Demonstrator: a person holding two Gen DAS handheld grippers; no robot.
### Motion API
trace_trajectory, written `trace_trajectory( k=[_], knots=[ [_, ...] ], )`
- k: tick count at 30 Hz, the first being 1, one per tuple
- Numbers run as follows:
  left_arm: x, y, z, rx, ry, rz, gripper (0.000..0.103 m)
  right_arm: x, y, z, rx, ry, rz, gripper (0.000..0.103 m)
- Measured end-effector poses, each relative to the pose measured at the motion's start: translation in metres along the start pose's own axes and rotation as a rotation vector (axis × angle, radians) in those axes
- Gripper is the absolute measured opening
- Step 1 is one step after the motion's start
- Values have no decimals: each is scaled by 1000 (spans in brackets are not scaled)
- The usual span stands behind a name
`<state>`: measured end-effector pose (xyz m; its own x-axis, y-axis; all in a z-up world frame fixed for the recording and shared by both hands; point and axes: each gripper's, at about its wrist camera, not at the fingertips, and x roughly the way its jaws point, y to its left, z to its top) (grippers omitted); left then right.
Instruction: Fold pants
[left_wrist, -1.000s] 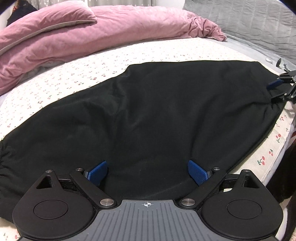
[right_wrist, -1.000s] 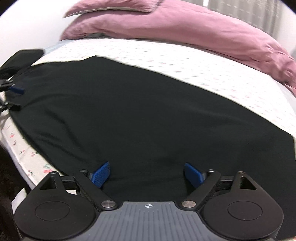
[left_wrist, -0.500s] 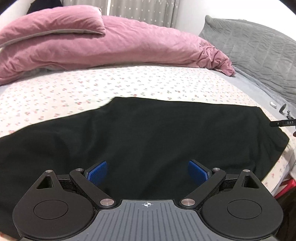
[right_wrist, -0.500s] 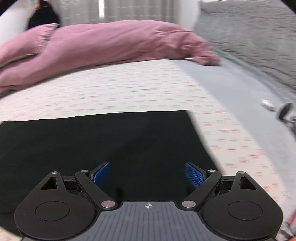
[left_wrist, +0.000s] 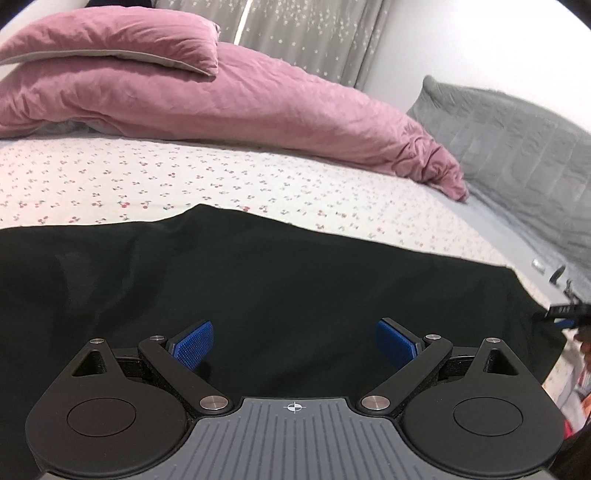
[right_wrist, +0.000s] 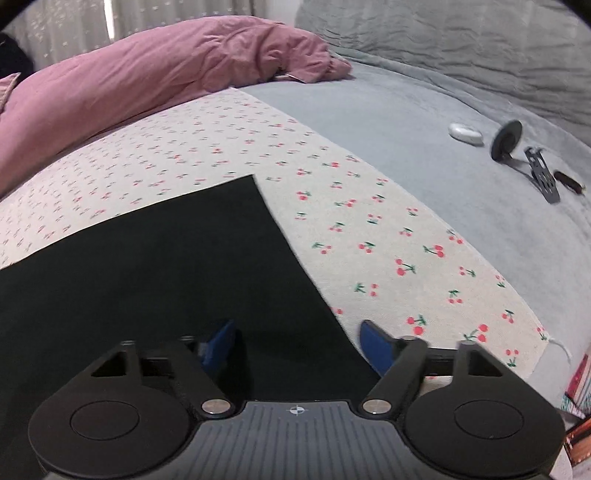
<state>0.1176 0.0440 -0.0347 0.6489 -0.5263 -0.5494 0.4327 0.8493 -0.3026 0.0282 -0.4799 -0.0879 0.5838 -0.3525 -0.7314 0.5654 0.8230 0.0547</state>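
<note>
Right wrist: black pants (right_wrist: 147, 266) flat on cherry-print sheet (right_wrist: 369, 229).

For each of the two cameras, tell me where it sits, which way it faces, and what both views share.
Left wrist: sits on the left gripper, looking forward and down over the black pants toward the pink duvet; its own open jaws show, and the right gripper at the right edge.
Right wrist: sits on the right gripper, facing the pants' corner and the grey blanket; its jaws are closing, straddling the pants' edge.
Shared: pants, cherry-print sheet, duvet, blanket.
</note>
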Motion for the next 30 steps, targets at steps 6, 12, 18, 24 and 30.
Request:
trace_trajectory(
  k=[6,12,18,24,30],
  knots=[
    [9,1,1,-43,22,8,96,-6,6,0,-1,-6,78,21],
    [10,-1,1,-35,31,-7,96,-13,12,2,30,-22,118,10],
    [16,-5,6,-43,49,-40,96,-36,41,5,-16,-101,199,9],
    [20,-12,9,-56,47,-84,96,-46,100,1,-146,-102,345,9],
    [28,-15,8,-83,60,-111,96,-41,159,-10,-273,-33,465,9]
  ],
)
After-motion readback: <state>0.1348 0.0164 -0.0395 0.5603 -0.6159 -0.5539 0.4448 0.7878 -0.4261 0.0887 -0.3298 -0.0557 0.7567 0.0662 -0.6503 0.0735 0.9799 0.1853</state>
